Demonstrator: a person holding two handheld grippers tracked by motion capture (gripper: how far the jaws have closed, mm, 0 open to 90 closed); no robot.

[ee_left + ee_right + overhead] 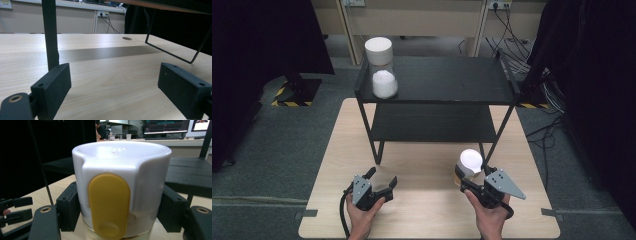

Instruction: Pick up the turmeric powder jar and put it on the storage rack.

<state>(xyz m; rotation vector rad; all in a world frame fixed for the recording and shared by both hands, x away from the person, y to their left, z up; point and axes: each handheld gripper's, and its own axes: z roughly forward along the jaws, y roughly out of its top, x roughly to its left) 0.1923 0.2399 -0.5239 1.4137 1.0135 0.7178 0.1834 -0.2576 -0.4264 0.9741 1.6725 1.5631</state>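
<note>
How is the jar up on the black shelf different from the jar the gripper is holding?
The jar on the shelf stands free on the top of the black shelf, with white powder inside; the held jar is down at the wooden table, clamped in the right gripper. The held jar's lid has a yellow tab; none shows on the shelf jar. Both are upright, with white lids and clear bodies.

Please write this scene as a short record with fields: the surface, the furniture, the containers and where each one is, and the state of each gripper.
surface: light wooden table
furniture: black two-tier shelf rack standing on the table
container 1: clear jar with white lid, holding white powder, on the rack's top shelf, left front corner
container 2: white-lidded jar with yellow tab, between the right gripper's jaws
left gripper: open, nothing between its jaws, low over the table
right gripper: shut on container 2
</note>
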